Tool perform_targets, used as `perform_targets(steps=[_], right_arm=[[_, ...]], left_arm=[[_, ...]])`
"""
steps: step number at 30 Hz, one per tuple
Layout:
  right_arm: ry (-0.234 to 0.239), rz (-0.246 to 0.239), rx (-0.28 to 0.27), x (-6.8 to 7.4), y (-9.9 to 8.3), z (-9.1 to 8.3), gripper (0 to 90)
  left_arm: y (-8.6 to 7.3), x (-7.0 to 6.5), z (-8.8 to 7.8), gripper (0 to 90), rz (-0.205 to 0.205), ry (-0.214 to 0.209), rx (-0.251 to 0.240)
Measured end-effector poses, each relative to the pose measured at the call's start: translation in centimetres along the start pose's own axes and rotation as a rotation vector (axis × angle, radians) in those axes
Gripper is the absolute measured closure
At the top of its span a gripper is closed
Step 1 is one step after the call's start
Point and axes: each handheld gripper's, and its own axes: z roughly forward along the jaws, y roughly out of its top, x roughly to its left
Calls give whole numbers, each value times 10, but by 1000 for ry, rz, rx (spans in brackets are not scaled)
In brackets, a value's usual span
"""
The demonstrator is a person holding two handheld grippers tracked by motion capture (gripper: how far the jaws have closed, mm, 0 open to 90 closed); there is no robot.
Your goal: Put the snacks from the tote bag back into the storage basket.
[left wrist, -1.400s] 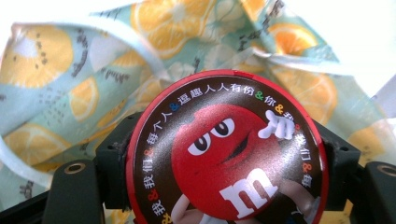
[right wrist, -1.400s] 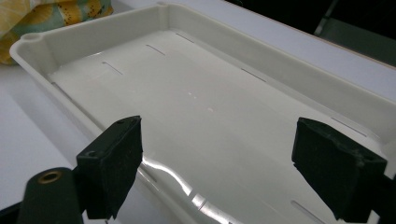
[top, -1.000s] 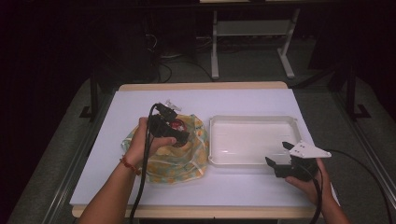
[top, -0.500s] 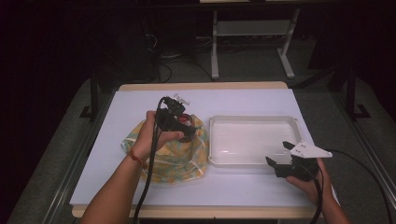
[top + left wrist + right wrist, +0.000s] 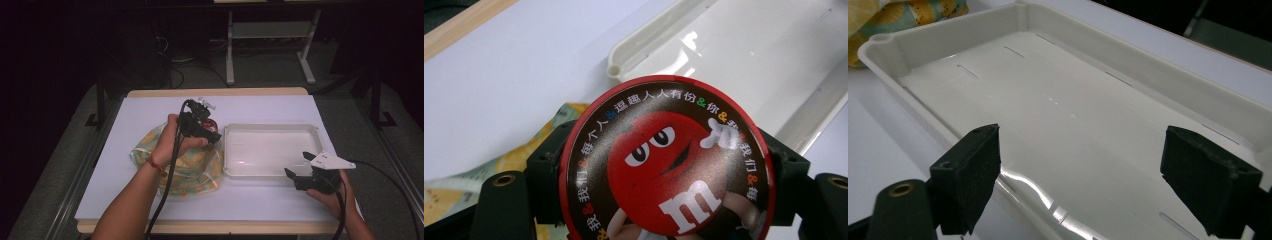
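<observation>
I am holding my left gripper [image 5: 212, 136] above the near-right part of the patterned bag [image 5: 192, 167], just left of the white tray [image 5: 270, 129]. Its jaws are clamping a round red-rimmed tin [image 5: 667, 159] from both sides; the lid, printed with a red candy character and a ring of text, is facing the left gripper view. Behind the tin in that view I am seeing a corner of the tray's rim and the white table [image 5: 524, 65].

I am resting my right gripper [image 5: 300, 170] at the tray's near-right edge, jaws spread wide and gripping nothing. In the right gripper view they are framing the tray's bare floor.
</observation>
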Motion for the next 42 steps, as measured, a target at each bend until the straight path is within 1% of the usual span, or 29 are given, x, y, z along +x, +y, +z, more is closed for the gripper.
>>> perform_targets(steps=[1,4,8,12,18,20,21,24,27,30,33,36,42], right_arm=[[-1,0,0,0,0,0,157],[-2,1,1,0,0,0,157],[-2,1,1,0,0,0,157],[-1,0,2,0,0,0,157],[0,1,2,-1,-1,0,157],[0,0,1,-1,-1,0,157],[0,2,0,-1,-1,0,157],[0,2,-1,-1,-1,0,157],[-1,2,1,-1,-1,0,157],[0,1,4,-1,-1,0,157],[-2,5,3,-1,-1,0,157],[-2,5,2,-2,-1,0,157],[-4,4,5,-2,-2,1,157]], left_arm=[[1,-1,0,252,-1,-2,-1],[7,-7,3,252,14,-8,1],[16,-15,7,252,24,-19,-1],[23,-23,14,252,42,-27,7],[29,-30,24,252,45,-41,18],[30,-32,26,252,38,-42,16],[31,-32,27,252,43,-46,16],[34,-35,30,252,35,-47,14],[36,-39,35,252,38,-54,13],[39,-42,42,252,38,-57,20],[41,-46,51,252,32,-72,30],[42,-49,59,252,24,-77,34],[46,-58,73,252,30,-74,51]])
